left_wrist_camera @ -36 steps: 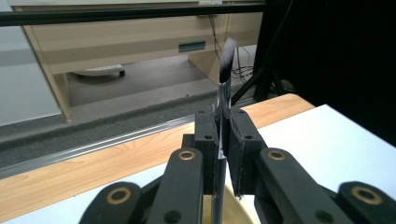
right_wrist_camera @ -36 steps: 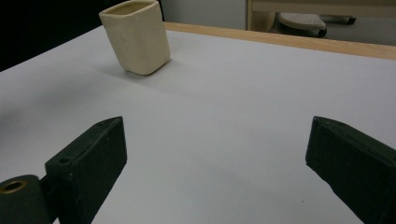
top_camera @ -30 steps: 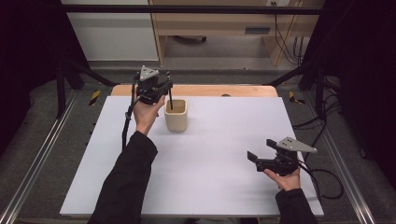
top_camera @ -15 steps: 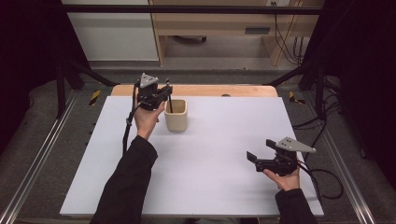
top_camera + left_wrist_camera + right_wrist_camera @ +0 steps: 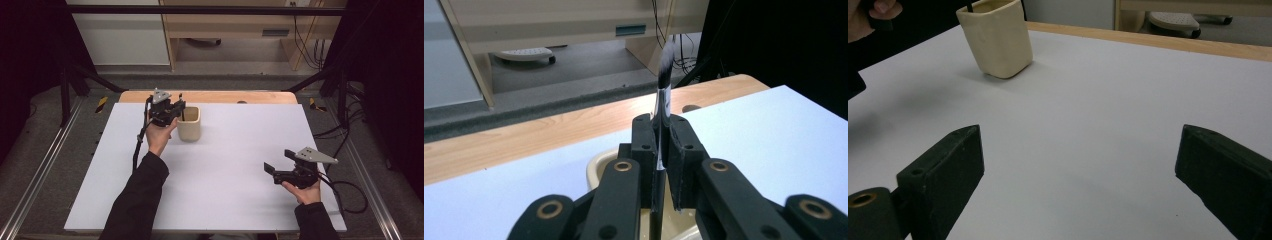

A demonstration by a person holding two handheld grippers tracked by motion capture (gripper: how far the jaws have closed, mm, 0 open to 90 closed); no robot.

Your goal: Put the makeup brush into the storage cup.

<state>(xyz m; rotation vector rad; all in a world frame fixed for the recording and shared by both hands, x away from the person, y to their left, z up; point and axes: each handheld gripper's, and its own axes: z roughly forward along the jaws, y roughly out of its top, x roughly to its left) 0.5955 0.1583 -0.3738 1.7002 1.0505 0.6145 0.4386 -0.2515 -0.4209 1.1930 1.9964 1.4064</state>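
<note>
My left gripper (image 5: pixel 172 111) has sunk toward the cup (image 5: pixel 189 124), jaws clamped on the brush (image 5: pixel 663 100), its handle now inside. My right gripper (image 5: pixel 282 167) idles, jaws wide.

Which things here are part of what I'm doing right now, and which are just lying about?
In the job:
- left gripper, shut on the brush
- brush, lower end inside the cup
- cream cup

Lying about:
- right gripper, open, holding nothing
- white table
- cables on the floor
</note>
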